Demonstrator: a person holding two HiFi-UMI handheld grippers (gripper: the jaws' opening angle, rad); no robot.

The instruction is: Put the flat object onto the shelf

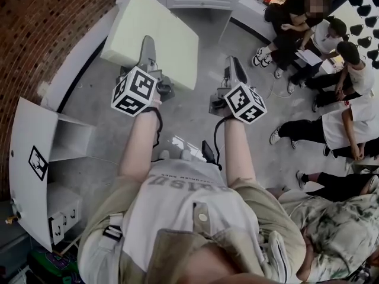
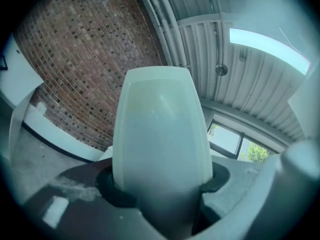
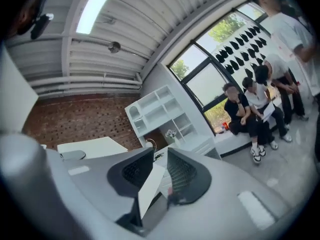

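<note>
The pale board (image 1: 155,33) hangs over the floor ahead of the person, its near edge pinched between the left gripper's (image 1: 148,51) jaws. The right gripper (image 1: 234,71), beside the board and clear of it, has its jaws slightly apart and empty. The white shelf (image 1: 56,139) stands at the left.

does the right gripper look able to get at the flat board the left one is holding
Probably yes: the right gripper sits beside the right edge of the flat board, jaws slightly apart, with nothing in between. The left gripper grips its near edge.
</note>
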